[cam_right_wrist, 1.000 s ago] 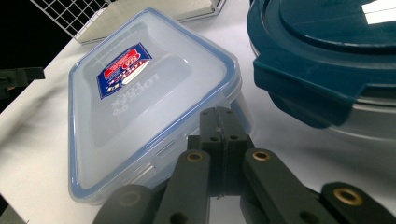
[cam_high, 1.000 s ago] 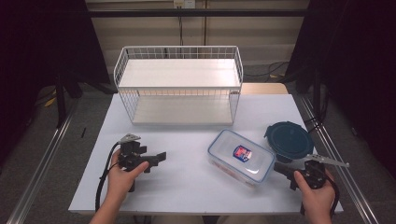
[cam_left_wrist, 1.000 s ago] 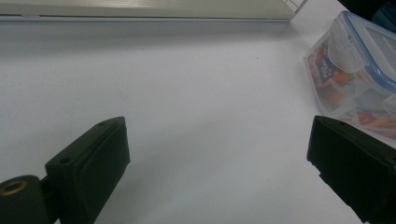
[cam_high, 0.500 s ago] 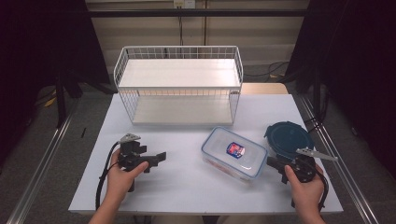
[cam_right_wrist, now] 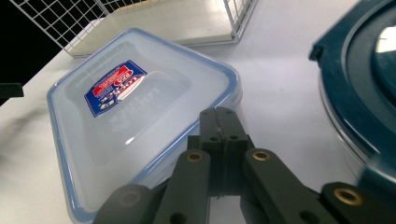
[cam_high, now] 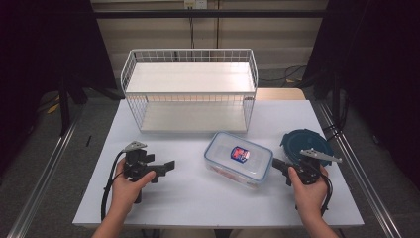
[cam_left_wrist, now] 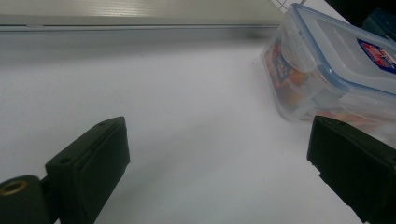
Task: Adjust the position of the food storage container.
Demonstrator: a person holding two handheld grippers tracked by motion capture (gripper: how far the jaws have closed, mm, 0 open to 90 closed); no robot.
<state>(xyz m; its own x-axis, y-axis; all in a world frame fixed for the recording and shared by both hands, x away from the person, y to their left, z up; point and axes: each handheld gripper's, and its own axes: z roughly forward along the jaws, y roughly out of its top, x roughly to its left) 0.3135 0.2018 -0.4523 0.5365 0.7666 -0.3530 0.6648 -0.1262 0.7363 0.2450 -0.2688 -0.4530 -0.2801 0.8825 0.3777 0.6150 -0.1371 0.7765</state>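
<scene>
Since the right gripper [cam_right_wrist: 219, 114], jaws closed and empty, nudges the food box [cam_high: 238, 159] at its four o'clock edge, we expect stiff, slippery plastic; left gripper [cam_high: 170, 164] open.

Table evenly lit, surroundings dark — close views slightly soft.

A white table [cam_high: 198, 198] is seen carrying everything, and a white wire rack [cam_high: 190, 89] with two shelves is stood on its far part, well beyond both grippers. A clear rectangular container [cam_high: 238, 159] with a blue-rimmed lid and a red-and-blue label is laid on the table between the left gripper [cam_high: 168, 165] and the right gripper [cam_high: 276, 164], close against the tips of the right one. A round dark teal lidded container [cam_high: 304, 144] is set just beyond the right gripper, near the table's edge.
</scene>
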